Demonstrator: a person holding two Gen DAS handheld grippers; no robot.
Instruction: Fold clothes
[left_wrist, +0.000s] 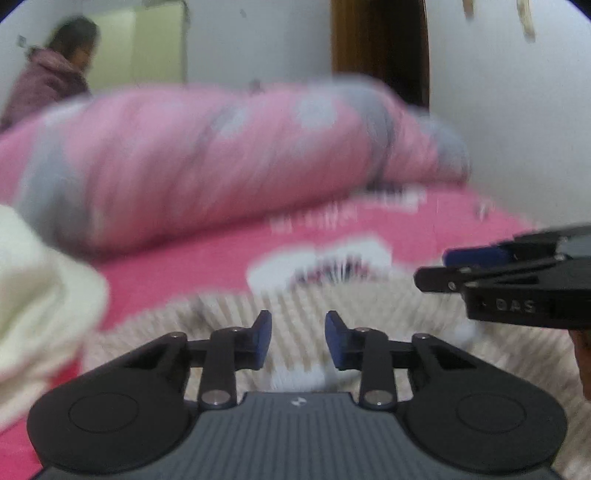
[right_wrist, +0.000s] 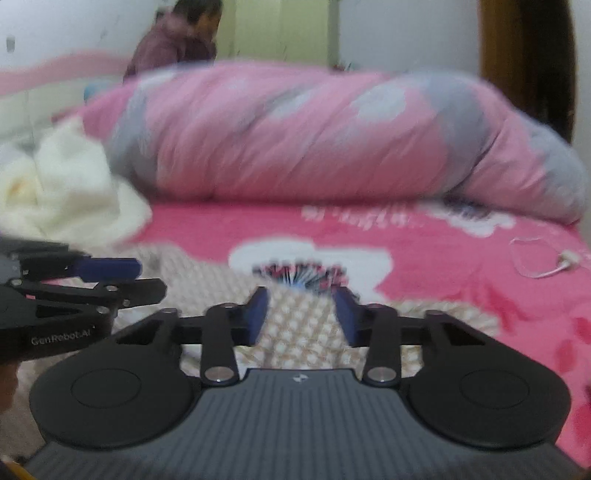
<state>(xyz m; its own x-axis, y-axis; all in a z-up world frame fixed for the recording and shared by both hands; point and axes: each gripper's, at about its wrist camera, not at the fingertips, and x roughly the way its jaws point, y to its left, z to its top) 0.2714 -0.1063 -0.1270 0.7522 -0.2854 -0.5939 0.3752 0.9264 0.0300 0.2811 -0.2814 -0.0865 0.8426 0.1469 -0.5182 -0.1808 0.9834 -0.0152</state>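
Nearest: left gripper (left_wrist: 298, 339), black linked arms on a ribbed grey body, blue pads standing a narrow gap apart. Nothing sits between the pads; patterned cloth shows behind the gap.

Right gripper (right_wrist: 301, 314): same build, blue pads likewise a narrow gap apart, nothing clamped. Seen side-on from the left view it juts in at the right edge, partly cut off, with faint lettering on its side too blurred to read.

Beige garment (right_wrist: 295, 332): the task's item, lying flat on the bed directly under both grippers. Textured weave with a small repeated light-and-tan pattern; its full outline is hidden by the gripper bodies and smeared by motion blur.

Pink bedsheet (right_wrist: 461, 258): bright pink with white flower shapes and blurred white lettering that cannot be read.

Rolled quilt (right_wrist: 314, 136): bulky, soft, pink with grey and white patches, lying across the far side of the bed.

Cream fleece (right_wrist: 62, 188): fluffy, crumpled heap at the left, cut off by the frame edge.

White cable (right_wrist: 546, 262): thin loop with a small plug, on the sheet at the right.

Person (right_wrist: 177, 40): in a mauve padded jacket beyond the quilt, partly hidden by it.
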